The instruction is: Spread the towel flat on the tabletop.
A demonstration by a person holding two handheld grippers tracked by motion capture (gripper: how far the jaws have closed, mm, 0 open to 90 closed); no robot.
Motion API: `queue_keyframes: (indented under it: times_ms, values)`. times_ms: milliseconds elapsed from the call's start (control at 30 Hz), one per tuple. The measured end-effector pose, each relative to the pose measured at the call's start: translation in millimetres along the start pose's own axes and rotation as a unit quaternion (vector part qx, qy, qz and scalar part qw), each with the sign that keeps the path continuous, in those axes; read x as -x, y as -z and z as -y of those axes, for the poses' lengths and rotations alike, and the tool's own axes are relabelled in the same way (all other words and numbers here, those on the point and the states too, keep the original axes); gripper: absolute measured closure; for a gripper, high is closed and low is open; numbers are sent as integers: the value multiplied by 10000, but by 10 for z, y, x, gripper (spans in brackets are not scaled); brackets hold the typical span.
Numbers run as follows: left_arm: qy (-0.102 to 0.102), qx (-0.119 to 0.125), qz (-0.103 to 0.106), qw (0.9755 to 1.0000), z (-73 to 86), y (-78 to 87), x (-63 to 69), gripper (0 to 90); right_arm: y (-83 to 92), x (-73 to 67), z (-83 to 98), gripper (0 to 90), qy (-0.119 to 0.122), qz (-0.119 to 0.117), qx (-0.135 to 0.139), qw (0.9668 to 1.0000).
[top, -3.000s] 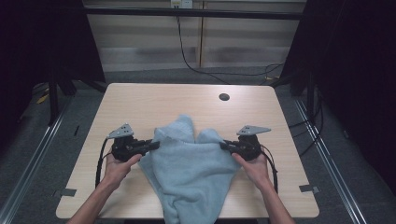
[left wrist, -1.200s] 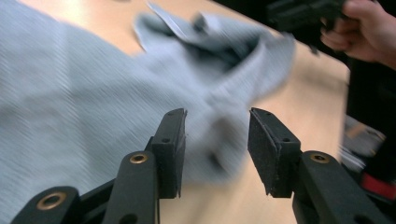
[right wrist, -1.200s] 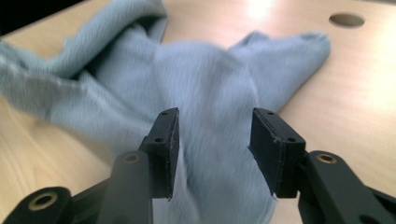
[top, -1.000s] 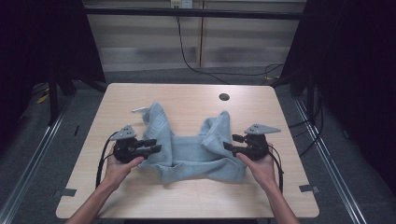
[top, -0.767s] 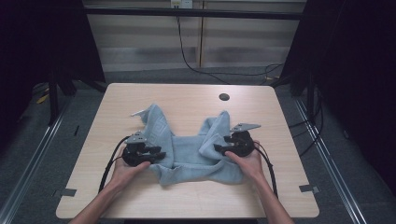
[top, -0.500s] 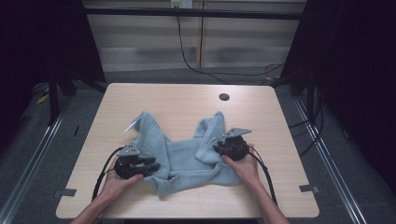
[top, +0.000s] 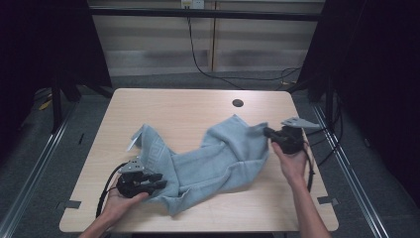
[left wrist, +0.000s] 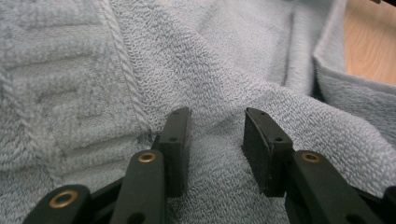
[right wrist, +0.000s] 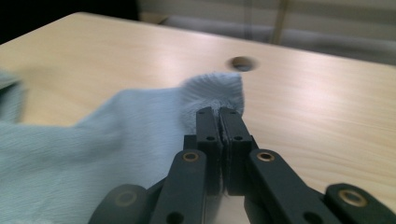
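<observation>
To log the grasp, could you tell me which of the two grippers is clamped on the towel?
The right gripper: its jaws are pressed together on a corner of the towel. The left gripper rests on the towel with jaws apart.

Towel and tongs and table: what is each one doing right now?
Towel: crumpled, lying stretched across the table, one corner lifted.
Right tongs: shut on the towel corner, having just been closing on it.
Left tongs: jaws apart, pushed into the towel, with a fold between them.
Table: flat, far half bare wood.
Hole in the table: uncovered, nothing in it.
</observation>
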State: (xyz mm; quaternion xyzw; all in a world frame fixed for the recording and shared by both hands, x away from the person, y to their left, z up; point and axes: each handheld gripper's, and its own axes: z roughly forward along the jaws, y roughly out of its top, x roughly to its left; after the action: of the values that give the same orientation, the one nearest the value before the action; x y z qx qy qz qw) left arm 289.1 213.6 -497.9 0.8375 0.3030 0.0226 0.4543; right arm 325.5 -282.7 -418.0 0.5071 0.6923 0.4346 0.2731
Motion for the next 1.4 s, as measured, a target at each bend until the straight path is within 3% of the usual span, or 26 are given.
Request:
queue_keyframes:
  times_ms: [100,133,167,200,233,267,333,467,533,567,633,700,733,833,900,933,1000,1067,1100,1167,1233,1300,1400]
  values:
    - [3,-29,56,10000,11,28,50,588,189,238,62,871,-226,317,31,9992]
    - [3,-29,56,10000,11,28,50,578,189,238,62,871,-226,317,31,9992]
    - [-9,-44,66,10000,13,39,78,564,244,329,155,813,-267,499,-181,9982]
    - [-26,-62,96,9999,12,46,109,564,244,329,155,813,-267,499,-181,9982]
    - [-80,-64,127,9999,11,54,140,547,286,363,261,725,-286,732,-295,9965]
    - [-98,-6,254,9996,5,73,177,545,319,365,305,678,-345,790,-261,9959]
    - [-109,29,291,9995,-14,94,185,545,395,347,368,608,-426,759,-151,9961]
    - [-48,218,281,9994,-80,136,160,548,479,249,427,599,-435,532,-96,9976]
    - [-76,367,250,9990,-159,179,133,551,459,118,489,582,-346,233,-238,9988]
    - [-96,520,210,9984,-260,221,103,554,414,-65,564,551,-222,-113,-385,9989]
    - [-173,592,157,9980,-372,245,51,557,343,-267,627,528,-93,-529,-544,9971]
    - [-189,653,102,9976,-426,254,5,559,266,-477,666,506,26,-869,-730,9935]
    - [-116,701,-55,9975,-512,249,-119,558,230,-581,680,489,75,-1042,-793,9914]
    - [75,646,-318,9974,-528,187,-345,499,147,-850,732,445,133,-1412,-934,9855]
    - [203,540,-460,9973,-459,107,-437,473,76,-987,793,406,296,-1449,-1119,9827]
    - [203,540,-460,9973,-459,107,-437,441,76,-987,793,406,296,-1449,-1119,9827]
    - [73,176,-476,9987,-340,-33,-468,433,-59,-1086,885,373,512,-1357,-1348,9802]
    - [96,114,-410,9990,-312,-66,-462,436,-169,-1093,928,373,632,-1282,-1550,9775]
    - [120,93,-381,9992,-312,-68,-455,448,-201,-1088,935,386,648,-1265,-1497,9785]
    - [62,46,-330,9994,-315,-63,-430,538,-257,-1066,882,529,724,-1231,-1556,9774]
    - [16,39,-267,9996,-318,-66,-390,659,-334,-1019,850,651,676,-1235,-1476,9790]
    - [-25,14,-193,9998,-327,-64,-344,721,-428,-974,795,701,679,-1211,-1466,9794]
    - [-29,42,49,10000,-341,-51,-267,772,-590,-890,686,731,786,-960,-1475,9812]
